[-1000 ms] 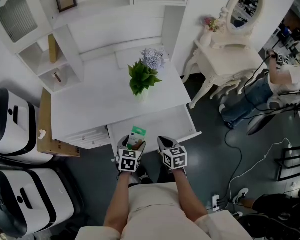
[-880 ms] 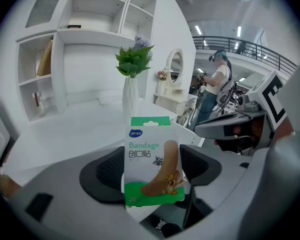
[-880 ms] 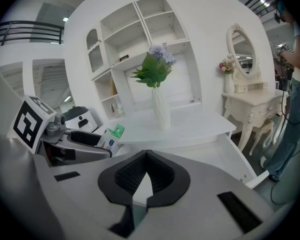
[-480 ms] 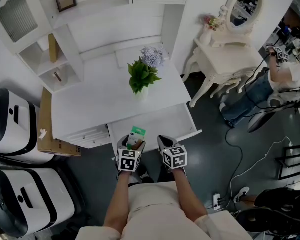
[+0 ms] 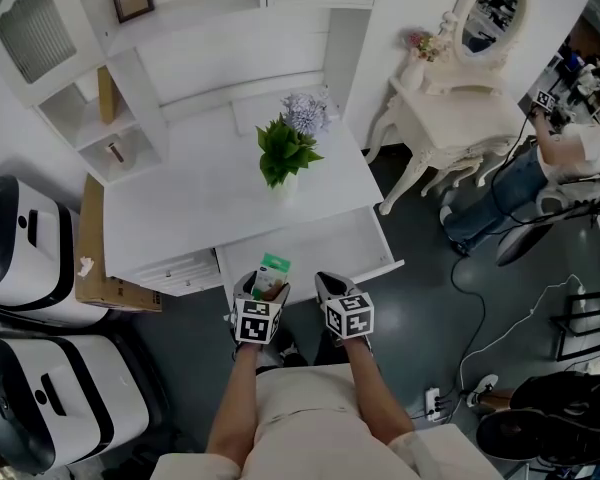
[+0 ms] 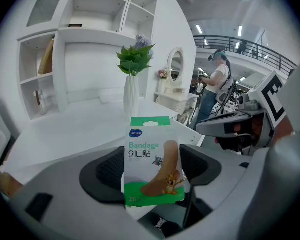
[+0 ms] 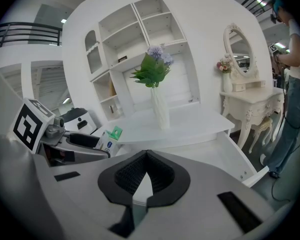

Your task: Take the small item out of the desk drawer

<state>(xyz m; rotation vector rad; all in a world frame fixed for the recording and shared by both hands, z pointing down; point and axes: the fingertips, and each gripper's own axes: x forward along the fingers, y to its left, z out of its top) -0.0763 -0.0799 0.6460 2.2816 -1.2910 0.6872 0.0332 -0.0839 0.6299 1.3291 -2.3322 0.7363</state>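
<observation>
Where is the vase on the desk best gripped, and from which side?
Probably grip the vase at its slim middle, below the leaves, coming level from the drawer side: it stands upright and narrow, and leaves cover its top.

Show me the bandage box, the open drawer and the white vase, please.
bandage box (image 6: 152, 161), left gripper view, middle of its printed front.
open drawer (image 5: 325, 246), head view, bare bottom inside it.
white vase (image 6: 131, 96), left gripper view, middle of its body.
</observation>
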